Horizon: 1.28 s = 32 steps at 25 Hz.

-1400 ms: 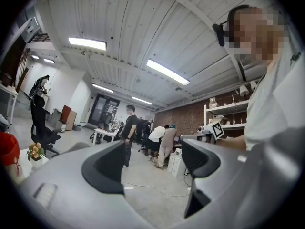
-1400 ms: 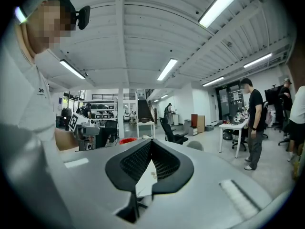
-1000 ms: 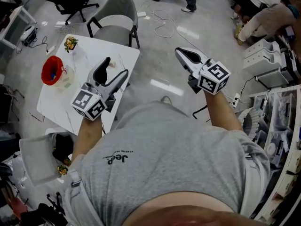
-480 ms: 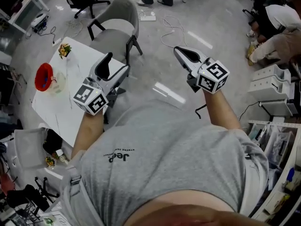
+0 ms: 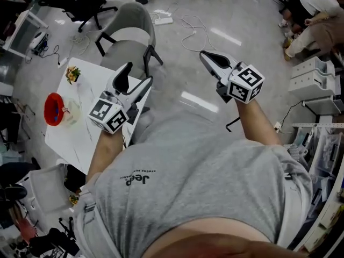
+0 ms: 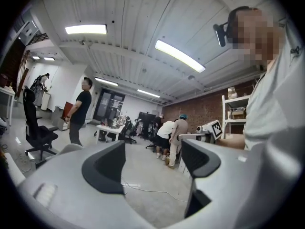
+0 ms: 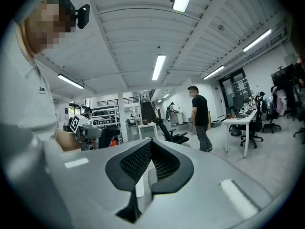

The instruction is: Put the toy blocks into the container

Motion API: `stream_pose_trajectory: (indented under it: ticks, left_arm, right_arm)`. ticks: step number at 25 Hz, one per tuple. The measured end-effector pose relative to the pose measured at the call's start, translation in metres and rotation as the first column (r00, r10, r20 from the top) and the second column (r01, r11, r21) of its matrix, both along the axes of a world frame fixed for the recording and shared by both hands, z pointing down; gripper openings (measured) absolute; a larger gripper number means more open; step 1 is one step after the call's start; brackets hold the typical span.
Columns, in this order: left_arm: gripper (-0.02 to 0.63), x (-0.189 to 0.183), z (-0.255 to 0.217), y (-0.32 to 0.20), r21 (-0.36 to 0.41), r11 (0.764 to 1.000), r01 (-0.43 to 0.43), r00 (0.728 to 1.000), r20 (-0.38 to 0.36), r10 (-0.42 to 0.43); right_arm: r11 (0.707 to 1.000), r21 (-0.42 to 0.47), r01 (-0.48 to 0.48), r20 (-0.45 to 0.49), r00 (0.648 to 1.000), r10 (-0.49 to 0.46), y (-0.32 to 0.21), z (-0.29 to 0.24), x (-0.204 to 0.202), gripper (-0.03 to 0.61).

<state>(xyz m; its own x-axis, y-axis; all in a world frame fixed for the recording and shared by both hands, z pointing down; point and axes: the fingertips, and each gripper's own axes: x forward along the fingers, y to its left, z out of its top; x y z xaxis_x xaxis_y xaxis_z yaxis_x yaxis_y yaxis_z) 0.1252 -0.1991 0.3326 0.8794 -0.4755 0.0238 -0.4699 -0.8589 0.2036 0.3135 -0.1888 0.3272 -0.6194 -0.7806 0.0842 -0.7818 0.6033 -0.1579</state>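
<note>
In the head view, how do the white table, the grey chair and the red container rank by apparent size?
1. white table: largest, although the person and a gripper cover part of it
2. grey chair
3. red container: clearly smallest

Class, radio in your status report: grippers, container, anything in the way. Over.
Left gripper jaws open, empty; right gripper jaws shut, empty. Red round container on white table, neither gripper at it. Grey chair beside table.
</note>
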Motion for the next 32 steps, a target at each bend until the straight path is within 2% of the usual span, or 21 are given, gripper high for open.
stream_pose_trajectory:
  ticks: [3, 8, 12, 17, 21, 26, 29, 32]
  left_arm:
    - [0.397, -0.009, -0.003, -0.003, 0.012, 1.0, -0.019, 1.0, -0.001, 0.019]
    - [0.397, -0.03, -0.004, -0.015, 0.02, 1.0, 0.023, 1.0, -0.019, -0.023]
    - [0.397, -0.059, 0.004, -0.013, 0.015, 0.992, 0.123, 0.992, -0.001, -0.123]
    - [0.397, -0.118, 0.031, -0.009, 0.002, 0.958, 0.288, 0.957, 0.035, -0.288]
    - [0.397, -0.175, 0.065, 0.002, -0.043, 0.903, 0.427, 0.904, 0.053, -0.425]
    - [0.397, -0.239, 0.12, 0.031, -0.078, 0.801, 0.593, 0.803, 0.132, -0.582]
    - [0.397, -0.266, 0.159, 0.048, -0.092, 0.746, 0.659, 0.746, 0.2, -0.635]
    - [0.397, -0.287, 0.197, 0.065, -0.126, 0.698, 0.705, 0.703, 0.255, -0.664]
  right_arm:
    - [1.0, -0.003, -0.017, -0.019, 1.0, 0.017, 0.003, -0.001, -0.007, 0.003]
    - [1.0, -0.001, 0.009, -0.048, 0.999, -0.009, -0.009, -0.006, -0.026, 0.003]
    - [0.996, -0.004, 0.09, -0.066, 0.994, -0.09, -0.024, -0.007, -0.047, 0.003]
    - [0.978, -0.007, 0.21, -0.085, 0.974, -0.21, -0.051, -0.001, -0.095, 0.003]
    - [0.946, -0.019, 0.325, -0.109, 0.94, -0.325, -0.069, 0.015, -0.149, 0.003]
    - [0.879, -0.058, 0.474, -0.136, 0.868, -0.477, -0.077, 0.042, -0.222, 0.003]
    - [0.84, -0.085, 0.536, -0.166, 0.824, -0.542, -0.078, 0.061, -0.254, 0.003]
    - [0.808, -0.104, 0.58, -0.194, 0.785, -0.589, -0.077, 0.074, -0.281, 0.003]
